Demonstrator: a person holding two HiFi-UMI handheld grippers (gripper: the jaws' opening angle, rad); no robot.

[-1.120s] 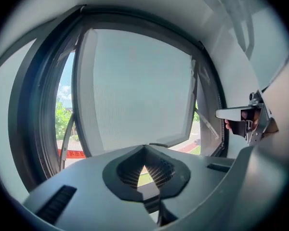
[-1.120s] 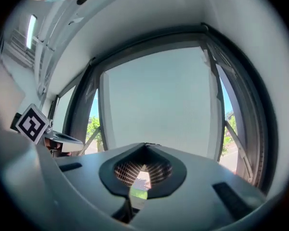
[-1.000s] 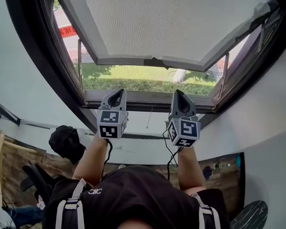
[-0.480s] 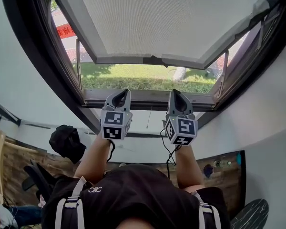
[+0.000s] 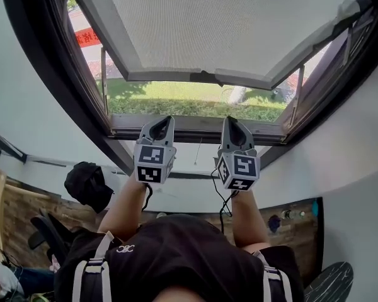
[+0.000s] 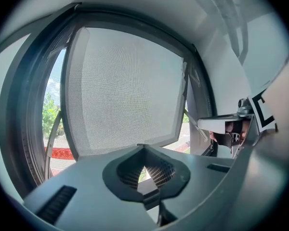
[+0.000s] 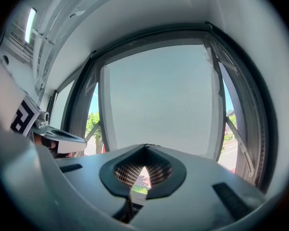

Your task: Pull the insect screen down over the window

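Observation:
The grey mesh insect screen [image 5: 220,24] covers the upper part of the open window. Its pale bottom bar [image 5: 176,78] carries a small dark handle [image 5: 205,78] at the middle, and grass shows through the gap below it. My left gripper [image 5: 166,120] and right gripper [image 5: 229,119] are side by side in front of the dark sill [image 5: 195,131], below the bar and apart from it. Both are shut with nothing between the jaws. The left gripper view looks past the shut left gripper [image 6: 144,148] at the screen [image 6: 125,90]. The right gripper view looks past the shut right gripper [image 7: 145,147] at the screen [image 7: 159,100].
The dark window frame [image 5: 44,74] runs down both sides, with white wall around it. A black bag [image 5: 85,184] lies low on the left, near an office chair [image 5: 44,234]. Metal window stays [image 5: 104,80] stand in the gap at either side.

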